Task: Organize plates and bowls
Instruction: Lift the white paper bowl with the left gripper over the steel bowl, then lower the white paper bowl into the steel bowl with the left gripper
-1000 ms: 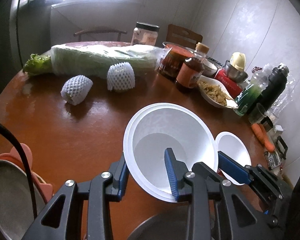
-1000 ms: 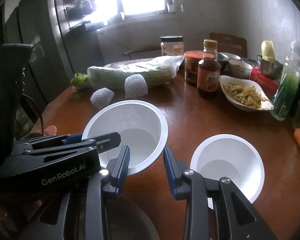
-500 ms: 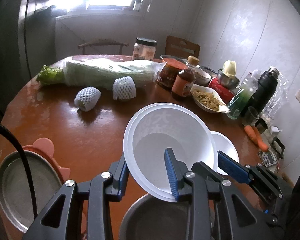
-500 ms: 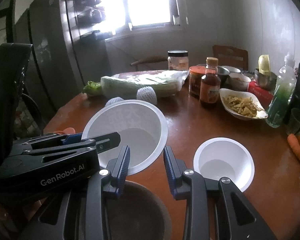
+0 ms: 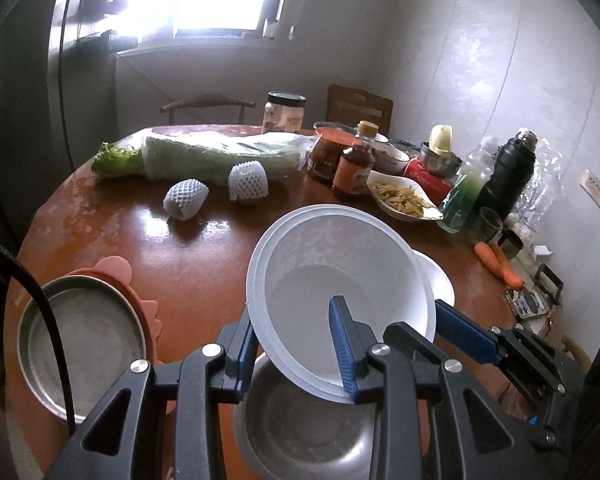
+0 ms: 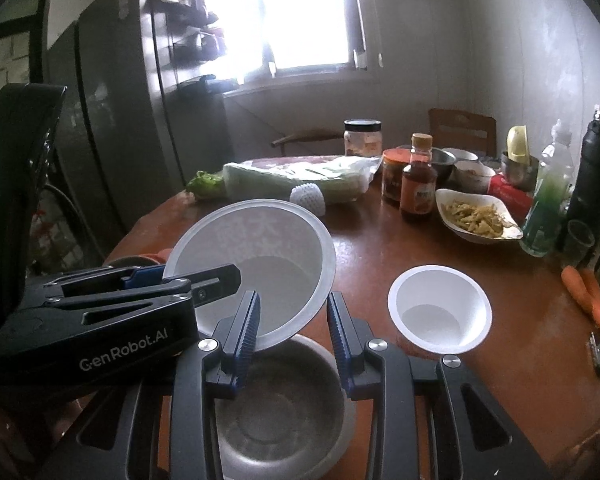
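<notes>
the left gripper (image 5: 296, 344) pinches the near rim of the large white plastic bowl (image 5: 340, 280), one finger inside and one outside, holding it tilted in the air just above the round steel bowl (image 6: 284, 408) at the near table edge; the step in hand looks like nesting it there, so the next move calls for levelling, lowering and letting go. the right gripper (image 6: 294, 332) hangs spread and empty beside it. only the right wrist view fully shows the small white plastic bowl (image 6: 440, 314) standing apart on the brown wooden table (image 6: 400, 252), while only the left view shows the flat steel plate (image 5: 84, 344) on a pink mat.
</notes>
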The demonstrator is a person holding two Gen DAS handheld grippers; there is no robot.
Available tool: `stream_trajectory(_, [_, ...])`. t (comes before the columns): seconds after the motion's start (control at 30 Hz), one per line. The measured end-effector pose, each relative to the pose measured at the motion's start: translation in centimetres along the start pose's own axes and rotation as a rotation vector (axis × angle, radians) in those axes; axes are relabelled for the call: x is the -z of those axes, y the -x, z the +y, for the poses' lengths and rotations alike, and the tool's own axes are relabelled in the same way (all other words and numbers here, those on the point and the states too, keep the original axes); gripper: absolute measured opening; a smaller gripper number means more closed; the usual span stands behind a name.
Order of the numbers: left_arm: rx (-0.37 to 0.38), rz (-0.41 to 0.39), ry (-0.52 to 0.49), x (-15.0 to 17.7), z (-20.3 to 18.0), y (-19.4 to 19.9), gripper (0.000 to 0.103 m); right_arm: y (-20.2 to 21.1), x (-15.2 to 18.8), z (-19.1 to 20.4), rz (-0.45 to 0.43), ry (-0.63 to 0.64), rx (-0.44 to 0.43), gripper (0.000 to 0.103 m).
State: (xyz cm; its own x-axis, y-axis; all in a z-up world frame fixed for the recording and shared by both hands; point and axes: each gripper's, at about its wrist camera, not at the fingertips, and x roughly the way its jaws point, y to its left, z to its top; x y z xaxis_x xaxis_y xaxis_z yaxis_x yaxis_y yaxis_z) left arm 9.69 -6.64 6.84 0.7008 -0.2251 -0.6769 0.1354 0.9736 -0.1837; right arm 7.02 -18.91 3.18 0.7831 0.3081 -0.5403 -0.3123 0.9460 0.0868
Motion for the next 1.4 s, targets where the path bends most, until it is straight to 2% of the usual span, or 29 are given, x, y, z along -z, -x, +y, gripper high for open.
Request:
stream_trajectory(0.23, [0.0, -0.01, -0.011, 1.4, -0.8, 1.6, 0.035, 2.1, 1.1, 0.3, -0.024, 0.007, 0.002, 0.036])
stream_trajectory(0.53, [-0.005, 0.039, -0.026, 3.7, -1.5, 1.3, 0.035, 2.7, 3.5, 0.1, 0.008, 0.008, 0.006, 0.036])
stream_trajectory(1.4, [-0.028, 0.16, -0.028, 6.2, -1.2, -2.2, 0.035, 0.6, 6.5, -0.5, 0.12, 0.004, -0.003, 0.036])
